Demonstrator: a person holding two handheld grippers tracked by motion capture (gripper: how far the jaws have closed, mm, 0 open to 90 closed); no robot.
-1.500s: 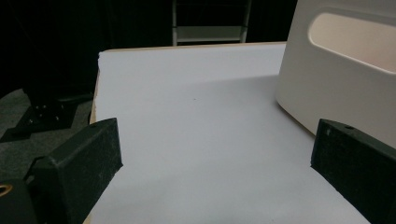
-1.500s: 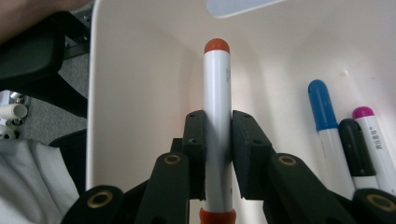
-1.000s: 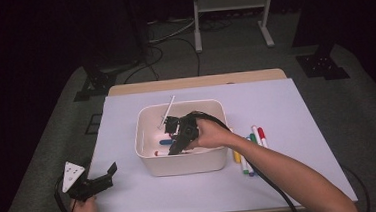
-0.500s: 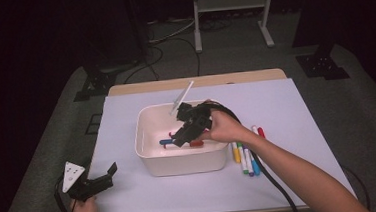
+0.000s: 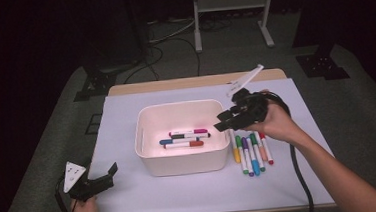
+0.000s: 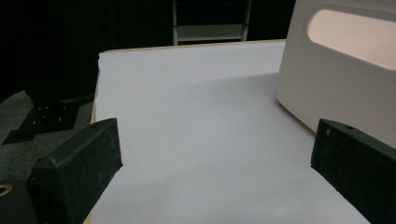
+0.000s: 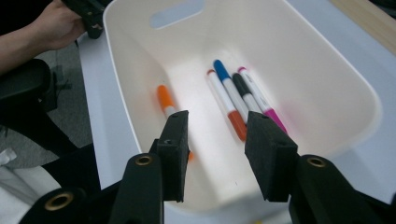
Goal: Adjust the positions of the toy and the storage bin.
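A white bin [image 5: 185, 162] stands mid-table with several markers [image 5: 184, 138] lying in it. In the right gripper view these are an orange one [image 7: 165, 101] by the wall and red, blue, black and pink ones [image 7: 239, 99] side by side. My right gripper [image 5: 223, 121] hovers over the bin's right rim, open and empty [image 7: 217, 140]. More markers [image 5: 249, 151] lie in a row on the table right of the bin. My left gripper [image 5: 104, 176] rests near the front left corner, wide open [image 6: 215, 154], with the bin's wall [image 6: 345, 70] to its right.
A pale sheet [image 5: 126, 115] covers the wooden table. The right gripper's cable [image 5: 296, 163] trails off the front edge. A metal stand [image 5: 229, 13] and dark floor lie beyond the table. The other hand [image 7: 56, 23] shows past the bin.
My right gripper has risen out of the bin and moved right, now above its right rim with nothing in it. The left gripper has stayed put.
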